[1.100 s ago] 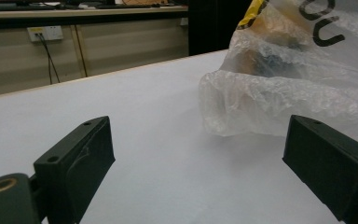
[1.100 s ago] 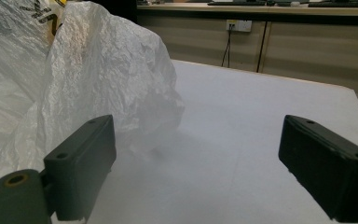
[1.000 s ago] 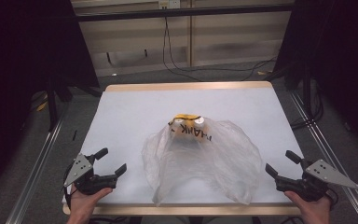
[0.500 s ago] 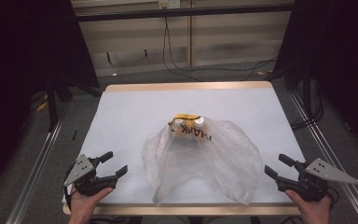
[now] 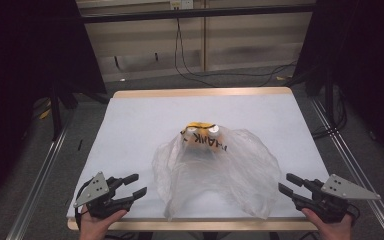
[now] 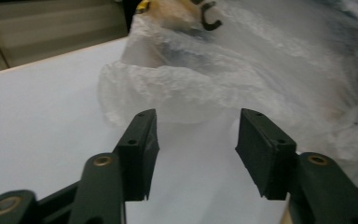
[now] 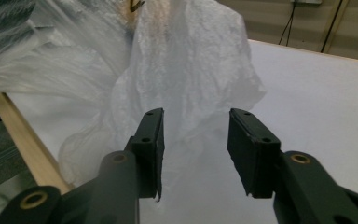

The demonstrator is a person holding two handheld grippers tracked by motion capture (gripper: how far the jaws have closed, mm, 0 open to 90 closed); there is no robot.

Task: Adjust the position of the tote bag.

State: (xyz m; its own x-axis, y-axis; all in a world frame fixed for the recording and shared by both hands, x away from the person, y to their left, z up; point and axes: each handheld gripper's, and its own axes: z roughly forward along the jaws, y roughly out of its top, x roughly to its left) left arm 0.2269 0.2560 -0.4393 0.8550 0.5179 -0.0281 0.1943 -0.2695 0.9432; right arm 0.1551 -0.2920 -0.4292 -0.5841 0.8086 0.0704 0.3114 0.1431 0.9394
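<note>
A crumpled translucent plastic bag [image 5: 215, 172] with black lettering and something yellow at its far end lies on the white table [image 5: 140, 125], spreading toward the front edge. My left gripper [image 5: 136, 183] sits at the front left, a short way from the bag's left edge. In the left gripper view the gripper [image 6: 196, 128] is open and its jaws have just been closing, with nothing between them and the bag [image 6: 242, 60] just beyond. My right gripper [image 5: 285, 182] sits at the front right. In its own view it [image 7: 195, 128] is also open after closing partway, facing the bag [image 7: 186, 60].
The table has a wooden rim [image 5: 200, 92] and a bare white surface around the bag. Metal rails [image 5: 40, 180] run along both sides on the floor. Cables [image 5: 195, 75] lie on the floor behind the table, with dark curtains at both sides.
Both grippers' jaws have narrowed from wide open to about half open. The left gripper has edged slightly toward the bag. The bag has not moved.
</note>
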